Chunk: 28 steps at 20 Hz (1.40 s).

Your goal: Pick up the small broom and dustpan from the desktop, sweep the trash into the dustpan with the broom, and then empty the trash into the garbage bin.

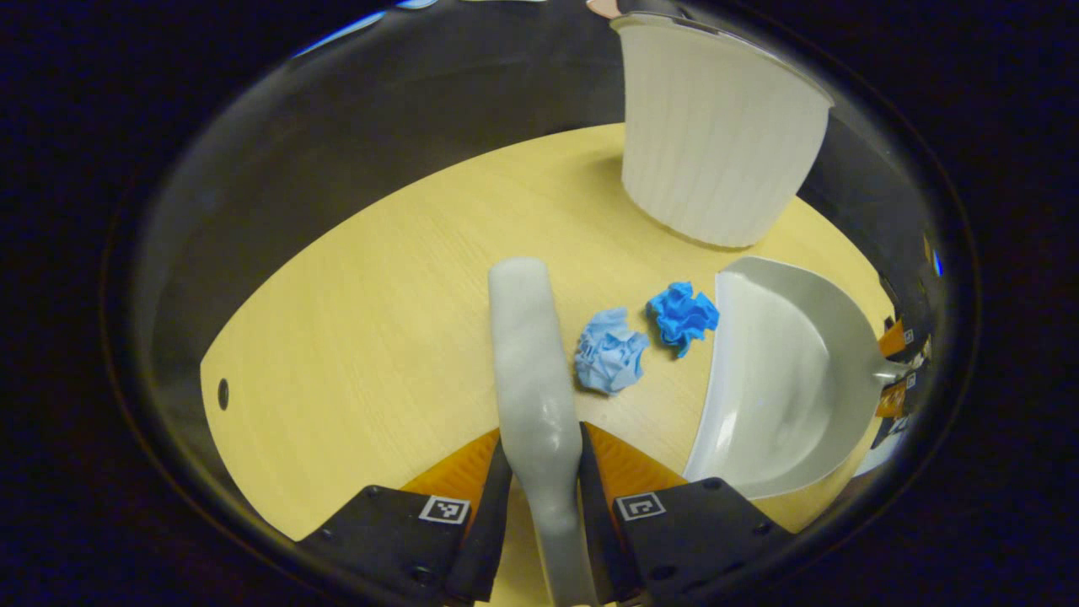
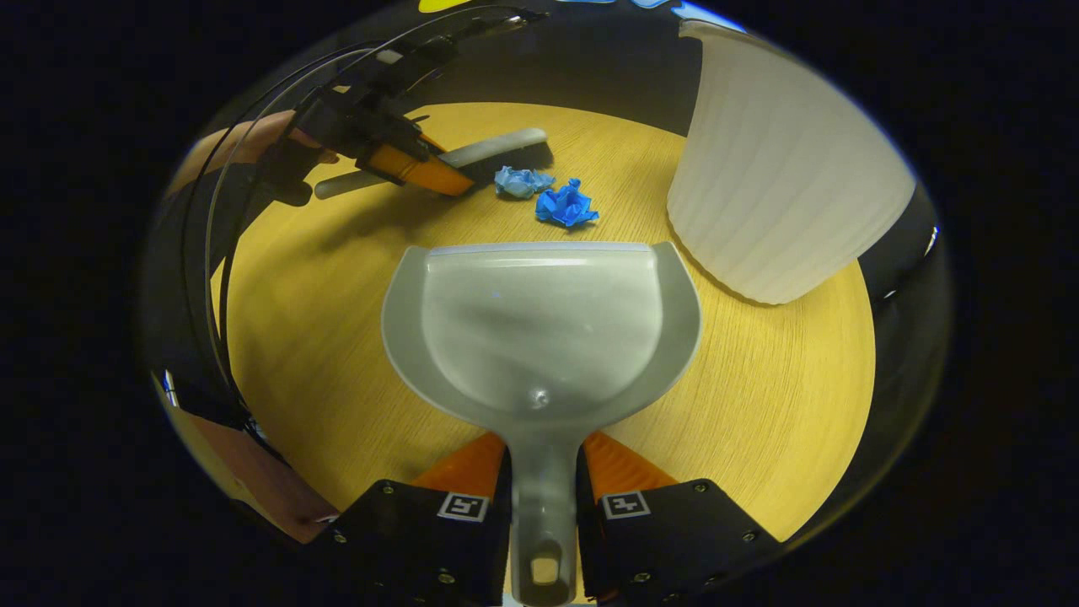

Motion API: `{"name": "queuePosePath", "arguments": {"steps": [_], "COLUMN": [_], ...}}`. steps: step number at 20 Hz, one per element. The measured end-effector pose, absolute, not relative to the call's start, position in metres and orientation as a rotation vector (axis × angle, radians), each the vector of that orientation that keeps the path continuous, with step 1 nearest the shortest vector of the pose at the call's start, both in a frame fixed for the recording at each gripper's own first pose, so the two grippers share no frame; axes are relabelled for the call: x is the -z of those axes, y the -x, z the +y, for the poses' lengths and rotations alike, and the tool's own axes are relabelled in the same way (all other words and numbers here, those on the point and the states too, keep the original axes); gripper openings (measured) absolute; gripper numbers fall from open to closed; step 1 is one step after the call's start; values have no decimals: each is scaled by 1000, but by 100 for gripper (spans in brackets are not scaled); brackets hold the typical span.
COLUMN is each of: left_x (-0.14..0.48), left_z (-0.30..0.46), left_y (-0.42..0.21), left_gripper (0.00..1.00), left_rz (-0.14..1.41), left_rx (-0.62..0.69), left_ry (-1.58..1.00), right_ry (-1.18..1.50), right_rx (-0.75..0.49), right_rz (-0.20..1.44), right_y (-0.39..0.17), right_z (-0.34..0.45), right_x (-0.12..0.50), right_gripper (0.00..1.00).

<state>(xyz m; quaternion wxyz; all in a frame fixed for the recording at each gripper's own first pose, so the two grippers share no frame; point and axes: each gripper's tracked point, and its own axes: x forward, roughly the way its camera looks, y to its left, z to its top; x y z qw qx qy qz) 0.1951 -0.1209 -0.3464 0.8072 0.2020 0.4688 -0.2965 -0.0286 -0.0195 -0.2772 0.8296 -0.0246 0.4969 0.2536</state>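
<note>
broom (image 1: pixel 531 354) gripped, dustpan (image 2: pixel 539 329) seemingly gripped

No words or numbers can be read; small black-and-white square code tags (image 1: pixel 444 508) sit on both grippers, but they spell nothing out.

Left gripper view close above the desktop (image 1: pixel 354 337), looking along the broom (image 1: pixel 535 371), right gripper view low behind the dustpan (image 2: pixel 539 329), both sharing paper balls (image 1: pixel 611 350) and bin (image 1: pixel 716 135).
</note>
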Motion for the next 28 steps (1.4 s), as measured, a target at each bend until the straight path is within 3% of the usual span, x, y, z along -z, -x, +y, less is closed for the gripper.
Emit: {"name": "queuePosePath", "arguments": {"steps": [1, 9, 15, 24, 25, 28], "left_x": [346, 326, 312, 303, 302, 302], "left_z": [-127, -164, -188, -204, -206, -210], "left_y": [-197, -176, -161, -115, -113, -111], "left_gripper": [51, 52, 46, 51, 51, 48], "left_rz": [996, 998, 988, 1017, 1021, 1018], "left_rx": [667, 868, 986, 1031, 1029, 1001], "left_ry": [-446, -479, -501, -447, -434, -409], "right_ry": [52, 40, 31, 17, 14, 15], "right_rx": [-543, -554, -546, -528, -524, -508], "right_rz": [1053, 1046, 1040, 1016, 1011, 1004], "right_y": [29, 28, 19, -14, -16, -21], "right_z": [-19, -13, -14, -13, -11, -12], "right_x": [278, 253, 239, 238, 240, 243], "right_gripper": [35, 34, 31, 31, 27, 31]}}
